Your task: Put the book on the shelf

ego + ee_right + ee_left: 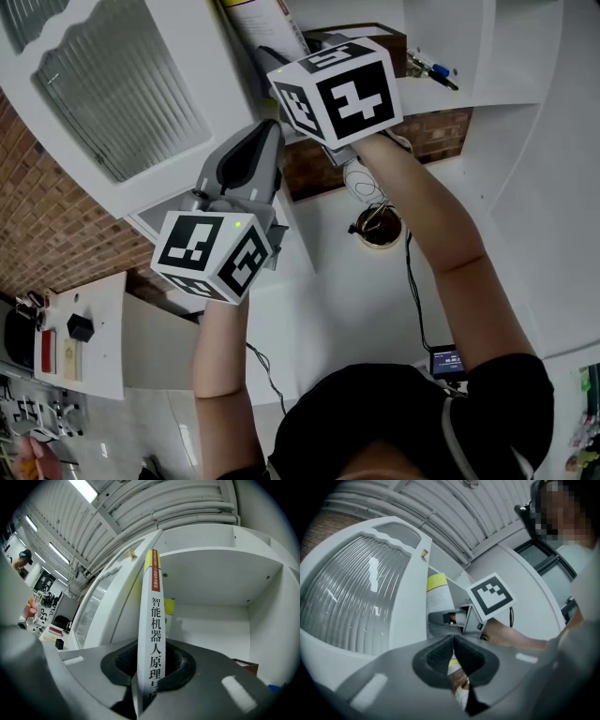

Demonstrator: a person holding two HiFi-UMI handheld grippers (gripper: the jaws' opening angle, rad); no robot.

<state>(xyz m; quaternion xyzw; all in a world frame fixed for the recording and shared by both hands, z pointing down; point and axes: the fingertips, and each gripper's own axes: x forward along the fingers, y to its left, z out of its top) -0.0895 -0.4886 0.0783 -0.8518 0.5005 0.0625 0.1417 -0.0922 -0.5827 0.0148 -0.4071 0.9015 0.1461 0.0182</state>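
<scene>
my right tongs [150, 670] are clamped on the book [151, 620] — the pads press its two covers, and the white printed spine faces back at me. the book stands upright at the mouth of the open shelf [211, 620]. as far as i can judge it is not yet inside, and the white compartment behind it looks bare. the ribbed glass door [351, 606] stands open just to the left of the book. my left tongs [453, 656] are pinched fully together with nothing between them. they hang below and to the left of the right ones, near the door's edge.

i take this as the placing step, about midway: the book is up and lined up with the opening but not set down. next i need to push it forward into the compartment, keep it upright and lower its bottom edge onto the shelf floor. only then should i loosen the grip — if i let go early, i reckon it tips over.
</scene>
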